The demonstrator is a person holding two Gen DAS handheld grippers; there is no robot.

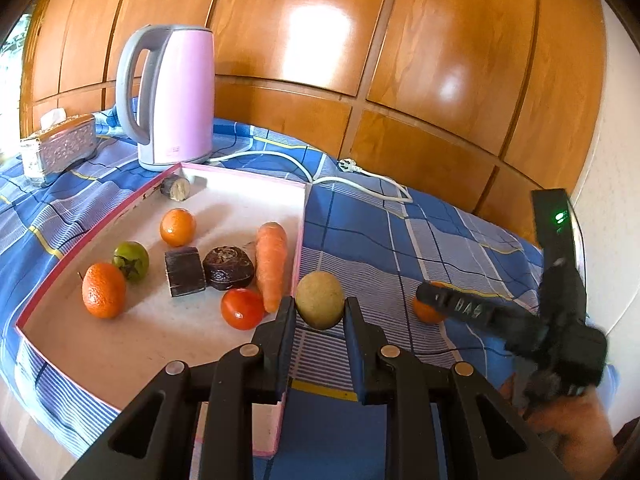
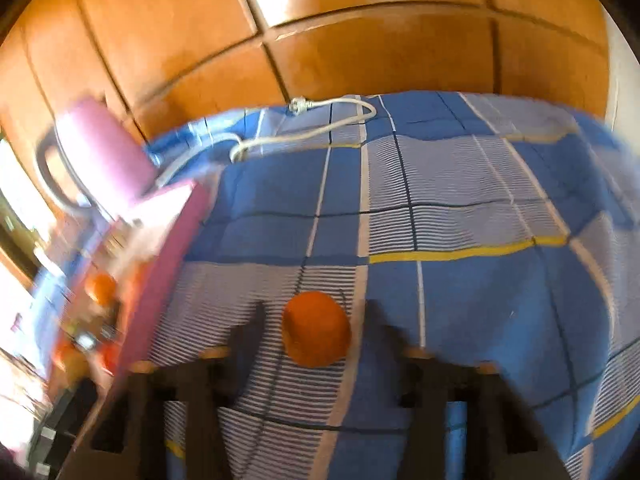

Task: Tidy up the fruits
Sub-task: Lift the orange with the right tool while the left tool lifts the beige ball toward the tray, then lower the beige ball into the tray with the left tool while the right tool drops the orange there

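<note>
the left gripper (image 1: 320,308) had its two fingers pressed against the sides of a round tan fruit (image 1: 320,300), pinching it just outside the right wall of the pink-rimmed tray (image 1: 298,256), over the blue checked cloth (image 1: 400,240). whether the fruit sat on the cloth or hung lifted could not be told.

inside the tray lay two oranges, one (image 1: 104,290) by the left wall and one (image 1: 178,227) further back, with a green tomato (image 1: 131,261) between them. a dark purple block (image 1: 185,272) touched a dark knobbly root (image 1: 229,268), and a carrot (image 1: 272,264) lay lengthwise along the right wall. a red tomato (image 1: 242,308) sat at the carrot's near tip. a short cut piece with a pale face (image 1: 176,188) rested in the tray's far corner.

the right gripper (image 2: 314,328) (its view was badly smeared) stood spread, its dark fingers either side of an orange fruit (image 2: 316,328) on the cloth, with gaps showing on both sides. in the left wrist view that same fruit (image 1: 426,310) lay well right of the tray, partly hidden behind one finger.

behind the tray's far edge stood a pink kettle (image 1: 172,96), its white cord (image 1: 360,182) trailing over the cloth to a loose plug. a patterned tissue box (image 1: 60,148) sat at the cloth's far left corner, before the wooden panelling (image 1: 400,60).
</note>
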